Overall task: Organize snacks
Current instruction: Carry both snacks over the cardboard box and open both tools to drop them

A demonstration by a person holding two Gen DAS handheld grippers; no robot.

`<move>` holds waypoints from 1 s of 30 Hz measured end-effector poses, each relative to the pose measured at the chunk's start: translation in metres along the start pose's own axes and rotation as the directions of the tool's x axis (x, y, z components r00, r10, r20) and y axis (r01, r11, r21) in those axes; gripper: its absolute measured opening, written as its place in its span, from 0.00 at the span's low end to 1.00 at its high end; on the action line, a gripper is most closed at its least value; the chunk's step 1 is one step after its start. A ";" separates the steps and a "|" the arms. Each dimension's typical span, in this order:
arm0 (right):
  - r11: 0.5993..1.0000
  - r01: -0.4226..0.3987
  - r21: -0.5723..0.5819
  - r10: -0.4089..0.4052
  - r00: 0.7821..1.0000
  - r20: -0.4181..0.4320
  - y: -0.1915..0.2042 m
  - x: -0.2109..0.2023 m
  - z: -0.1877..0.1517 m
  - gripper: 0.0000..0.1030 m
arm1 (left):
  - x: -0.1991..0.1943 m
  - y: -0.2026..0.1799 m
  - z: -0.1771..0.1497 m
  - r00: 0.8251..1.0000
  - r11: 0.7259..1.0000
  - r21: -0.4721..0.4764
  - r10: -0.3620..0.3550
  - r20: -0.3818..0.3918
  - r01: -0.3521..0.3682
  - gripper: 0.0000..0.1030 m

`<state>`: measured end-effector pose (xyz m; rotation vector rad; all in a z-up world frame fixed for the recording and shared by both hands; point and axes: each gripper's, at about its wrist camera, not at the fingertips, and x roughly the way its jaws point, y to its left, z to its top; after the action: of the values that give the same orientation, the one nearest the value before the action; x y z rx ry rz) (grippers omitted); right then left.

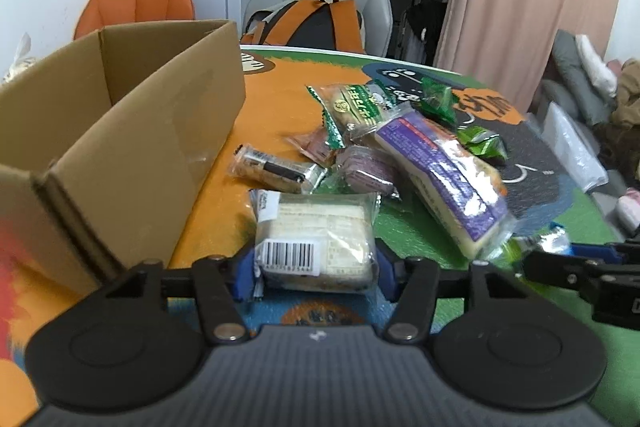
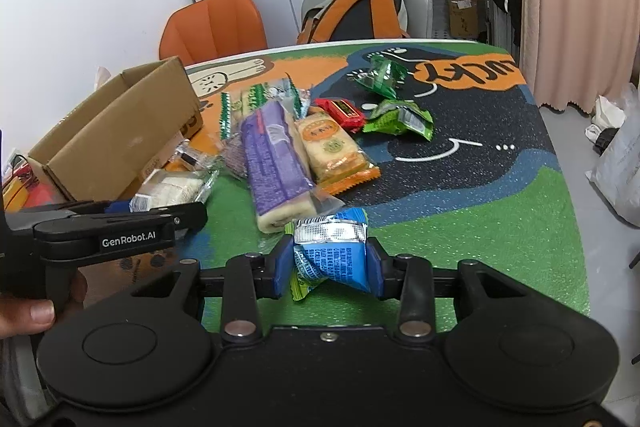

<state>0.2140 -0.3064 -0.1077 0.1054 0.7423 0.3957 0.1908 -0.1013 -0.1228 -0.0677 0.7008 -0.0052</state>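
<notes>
Left gripper (image 1: 316,267) pinches pale barcode pkt (image 1: 316,247) on table mat (image 2: 480,227), beside cardboard box (image 1: 132,131), interior hidden. Right gripper (image 2: 330,265) clamps blue pkt (image 2: 334,255), near snack pile (image 2: 288,139).

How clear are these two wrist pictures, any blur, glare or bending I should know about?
Left wrist view: the white snack pack between the left gripper's pads and the purple pack look smeared; the cardboard box bulges from fisheye. Right wrist view: sharper, with glare on the blue packet's foil in the right gripper; the table edge curves.
</notes>
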 end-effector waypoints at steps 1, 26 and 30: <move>1.000 0.000 -0.004 0.000 1.000 0.003 0.002 -0.002 0.000 0.37 | -0.004 0.000 -0.001 1.000 1.000 0.002 -0.003 0.007 0.003 0.55; 0.998 -0.041 -0.053 0.048 0.989 0.141 0.055 -0.029 0.032 0.37 | -0.104 0.023 0.032 0.974 0.997 -0.028 -0.066 0.215 0.074 0.55; 0.996 -0.054 -0.072 0.064 0.987 0.148 0.067 -0.025 0.038 0.37 | -0.111 0.032 0.039 0.969 0.997 -0.034 -0.053 0.241 0.063 0.55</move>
<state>0.2023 -0.2522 -0.0483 0.0928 0.5772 0.4640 0.1309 -0.0639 -0.0234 -0.1260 0.4561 -0.0379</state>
